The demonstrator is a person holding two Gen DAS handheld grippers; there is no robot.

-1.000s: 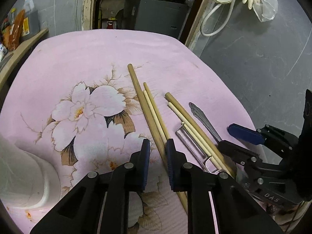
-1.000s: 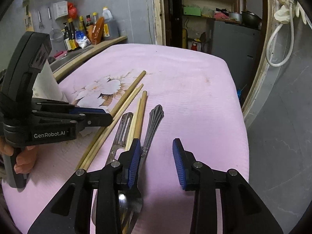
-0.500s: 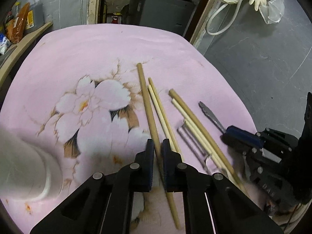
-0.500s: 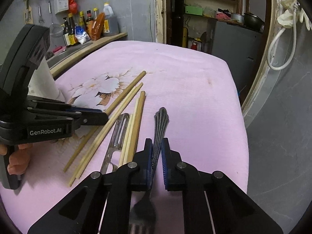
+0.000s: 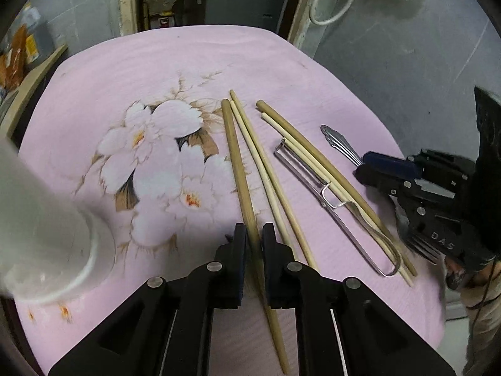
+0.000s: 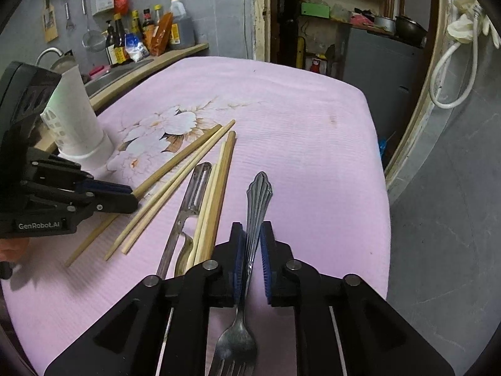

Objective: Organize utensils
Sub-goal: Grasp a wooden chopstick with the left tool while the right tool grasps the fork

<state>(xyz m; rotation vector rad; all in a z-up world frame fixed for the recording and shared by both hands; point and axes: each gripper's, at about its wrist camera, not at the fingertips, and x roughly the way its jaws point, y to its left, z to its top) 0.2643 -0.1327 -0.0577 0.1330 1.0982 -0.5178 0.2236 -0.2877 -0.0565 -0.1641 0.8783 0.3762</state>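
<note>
My left gripper (image 5: pixel 254 235) is shut on a thick wooden chopstick (image 5: pixel 238 166) and holds it above the pink flowered cloth (image 5: pixel 156 72). My right gripper (image 6: pixel 250 238) is shut on a metal fork (image 6: pixel 256 200), tines toward the camera, lifted off the cloth. Several more chopsticks (image 5: pixel 266 169) and a metal peeler (image 5: pixel 332 200) lie between the grippers; they also show in the right wrist view, chopsticks (image 6: pixel 175 185) and peeler (image 6: pixel 188 206). A white utensil holder (image 6: pixel 78 119) stands at the cloth's left, beside my left gripper (image 6: pixel 125 197).
The cloth's right edge (image 6: pixel 375 188) drops to a grey floor. A counter with bottles (image 6: pixel 141 40) runs along the far left. A doorway with a dark cabinet (image 6: pixel 375 62) lies beyond the table.
Both grippers closed from open: the left on the thick chopstick, the right on the fork. Both items have since been raised off the cloth.
</note>
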